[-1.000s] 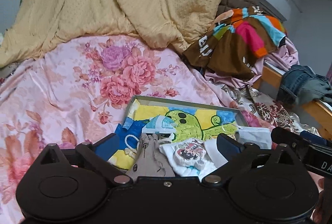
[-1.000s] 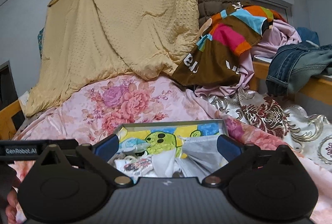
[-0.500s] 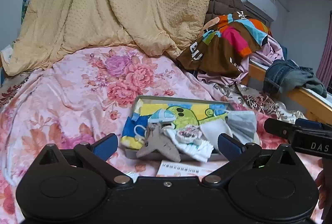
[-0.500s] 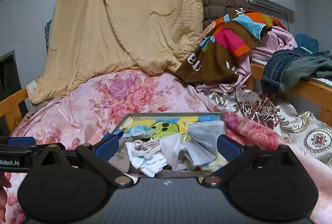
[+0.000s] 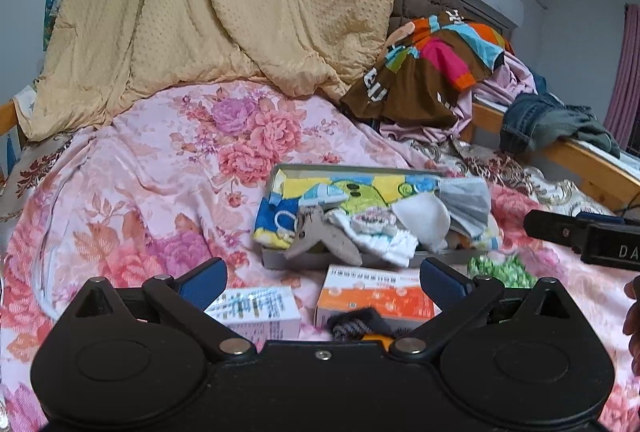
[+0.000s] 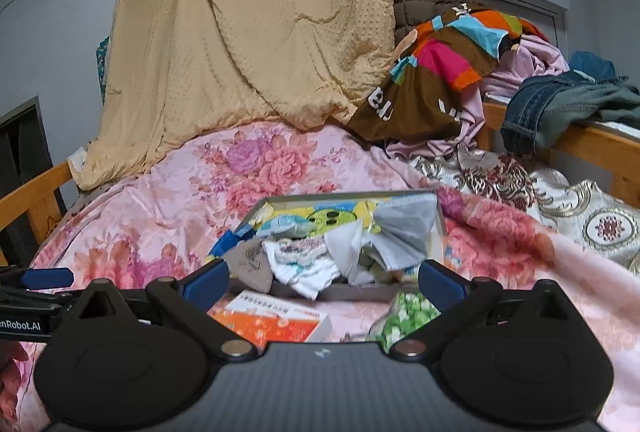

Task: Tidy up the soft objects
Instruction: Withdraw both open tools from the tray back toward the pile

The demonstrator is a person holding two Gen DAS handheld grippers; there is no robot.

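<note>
From the left wrist, the left claw (image 5: 322,282) hangs spread wide and empty above the bed (image 5: 132,184), and the tray (image 5: 276,261) of soft things lies straight ahead of it, a little to the right of centre, its long axis running across the view from left to right. In the tray I count one yellow-and-blue cartoon cloth (image 5: 352,192) as lining, one taupe sock (image 5: 324,237), one small white printed garment (image 5: 380,238), one white pad (image 5: 420,218) and one grey cloth (image 5: 466,202) draped at the right end. Nearer than the tray lie two cartons, one pale (image 5: 260,310) and one orange (image 5: 376,298), one dark knitted piece (image 5: 354,324) just under the claw, and one green-and-white bundle (image 5: 500,270) to the right. From the right wrist, the right claw (image 6: 323,282) is likewise spread and empty; the tray (image 6: 360,291) sits dead ahead between its fingers, the grey cloth (image 6: 404,228) nearest its line, the green-and-white bundle (image 6: 404,314) close below on the right. By my judgement the right claw is nearer the bundle and the grey cloth, the left nearer the sock.
</note>
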